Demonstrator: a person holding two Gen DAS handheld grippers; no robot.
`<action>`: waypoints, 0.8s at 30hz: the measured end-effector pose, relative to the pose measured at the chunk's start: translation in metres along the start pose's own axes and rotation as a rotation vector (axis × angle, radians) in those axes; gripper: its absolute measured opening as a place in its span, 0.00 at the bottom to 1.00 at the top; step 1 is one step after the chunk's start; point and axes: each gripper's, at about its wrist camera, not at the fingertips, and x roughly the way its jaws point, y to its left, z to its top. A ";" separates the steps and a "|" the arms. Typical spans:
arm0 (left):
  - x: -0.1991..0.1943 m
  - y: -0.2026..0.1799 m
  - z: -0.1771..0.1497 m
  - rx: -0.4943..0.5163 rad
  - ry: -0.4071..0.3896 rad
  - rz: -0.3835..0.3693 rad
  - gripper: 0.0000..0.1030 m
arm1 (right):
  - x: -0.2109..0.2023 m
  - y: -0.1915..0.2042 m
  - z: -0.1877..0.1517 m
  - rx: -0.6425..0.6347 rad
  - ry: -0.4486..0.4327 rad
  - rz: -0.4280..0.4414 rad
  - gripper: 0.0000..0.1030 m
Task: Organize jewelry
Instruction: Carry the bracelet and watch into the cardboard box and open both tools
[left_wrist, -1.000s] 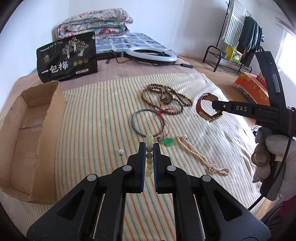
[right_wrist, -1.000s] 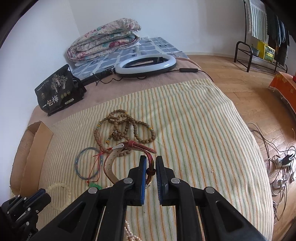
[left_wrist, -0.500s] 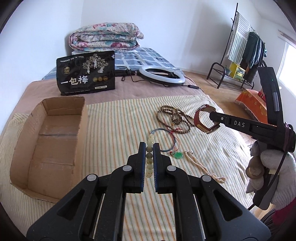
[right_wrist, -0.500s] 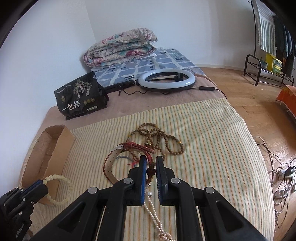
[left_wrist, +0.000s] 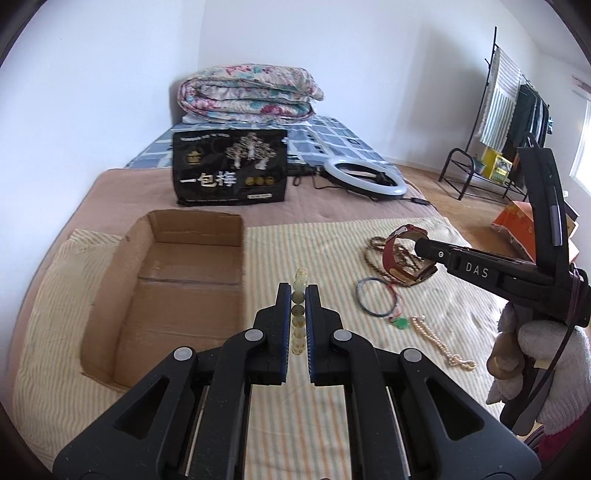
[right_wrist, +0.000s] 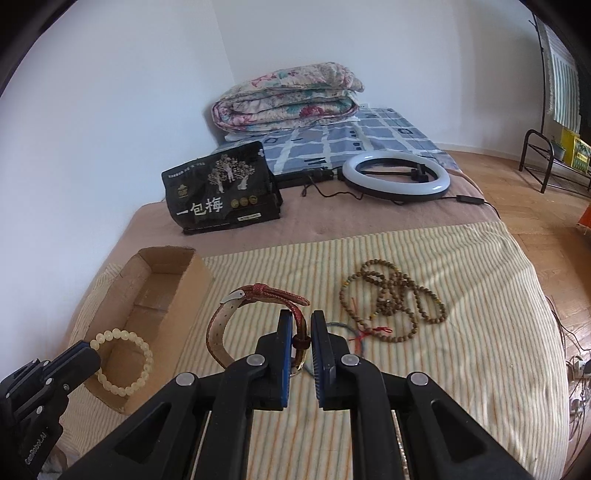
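Your left gripper (left_wrist: 297, 295) is clamped on the pale bracelet (right_wrist: 123, 363), held in the air at the box's (left_wrist: 122, 284) near right edge. Your right gripper (right_wrist: 302, 334) pinches the red watch (right_wrist: 255, 325) by its strap, above the striped cloth (right_wrist: 461, 295). Carry each fully over the box floor and lower it before letting go, one at a time, so nothing catches the cardboard wall.
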 end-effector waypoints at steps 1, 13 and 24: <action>-0.002 0.006 0.000 0.001 -0.002 0.013 0.05 | 0.002 0.006 0.000 -0.006 0.000 0.005 0.07; -0.010 0.076 -0.001 -0.102 -0.005 0.104 0.05 | 0.026 0.077 0.000 -0.067 0.013 0.096 0.07; 0.001 0.108 -0.021 -0.123 0.045 0.157 0.05 | 0.052 0.126 -0.011 -0.120 0.049 0.157 0.07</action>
